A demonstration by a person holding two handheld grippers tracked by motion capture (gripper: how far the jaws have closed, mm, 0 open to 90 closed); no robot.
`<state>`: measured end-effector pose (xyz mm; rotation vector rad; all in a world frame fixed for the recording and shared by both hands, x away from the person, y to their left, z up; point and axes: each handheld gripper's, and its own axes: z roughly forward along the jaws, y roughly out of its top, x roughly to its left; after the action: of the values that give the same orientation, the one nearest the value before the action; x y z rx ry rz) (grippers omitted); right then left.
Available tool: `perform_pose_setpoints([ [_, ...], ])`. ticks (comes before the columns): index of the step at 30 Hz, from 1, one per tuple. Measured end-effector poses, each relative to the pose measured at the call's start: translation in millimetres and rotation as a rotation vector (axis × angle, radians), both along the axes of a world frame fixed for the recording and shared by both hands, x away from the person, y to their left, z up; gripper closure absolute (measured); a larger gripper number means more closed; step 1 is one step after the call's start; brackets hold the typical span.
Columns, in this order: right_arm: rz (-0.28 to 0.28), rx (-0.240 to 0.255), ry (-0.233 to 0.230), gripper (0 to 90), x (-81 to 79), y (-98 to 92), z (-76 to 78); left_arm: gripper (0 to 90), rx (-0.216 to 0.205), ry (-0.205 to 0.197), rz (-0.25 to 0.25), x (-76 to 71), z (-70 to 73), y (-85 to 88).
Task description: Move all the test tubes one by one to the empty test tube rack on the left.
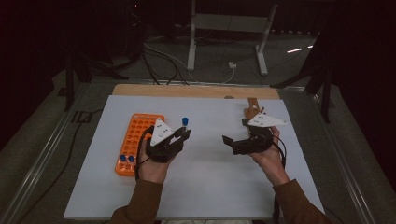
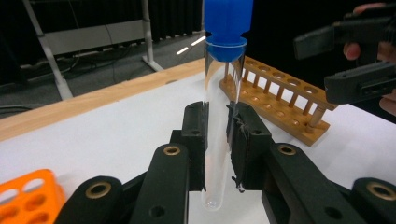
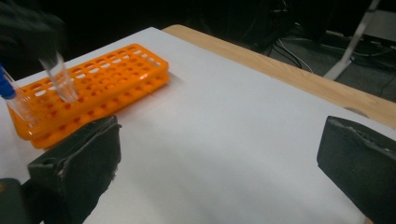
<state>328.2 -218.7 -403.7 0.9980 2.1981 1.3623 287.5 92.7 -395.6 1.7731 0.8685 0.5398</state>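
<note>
Here, the left tongs (image 2: pixel 217 140) clamp a clear, blue-capped test tube (image 2: pixel 218 116) upright above the white surface (image 1: pixel 205 186), just right of the orange rack (image 1: pixel 140 128), while the right tongs (image 3: pixel 219 168) gape wide and empty near the wooden rack (image 2: pixel 280 100) at far right. The likely transfer calls for keeping the tube vertical and the grip firm at mid-glass, lest it slip

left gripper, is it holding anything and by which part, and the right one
The left gripper holds a clear test tube with a blue cap, clamped on the lower glass body. The right gripper is open, holding nothing.
</note>
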Motion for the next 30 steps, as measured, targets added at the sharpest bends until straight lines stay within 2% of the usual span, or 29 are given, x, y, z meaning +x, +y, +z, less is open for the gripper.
perform_pose_setpoints([
  [9,-0.041,0.004,-0.004,0.0,-2.0,-15.4,-6.8,78.0,-0.016,-0.029,0.056,-3.2,7.1,40.3],
  [17,-0.072,0.017,-0.010,0.0,-4.8,-30.2,-10.3,77.8,0.018,-0.054,0.133,-8.2,9.7,76.2],
  [21,-0.087,0.032,-0.007,0.0,-6.1,-38.1,-11.5,77.9,0.013,-0.066,0.175,-11.7,10.3,95.1],
  [30,-0.105,0.051,-0.009,0.0,-10.1,-49.0,-13.1,77.9,-0.010,-0.062,0.260,-23.1,1.0,128.6],
])
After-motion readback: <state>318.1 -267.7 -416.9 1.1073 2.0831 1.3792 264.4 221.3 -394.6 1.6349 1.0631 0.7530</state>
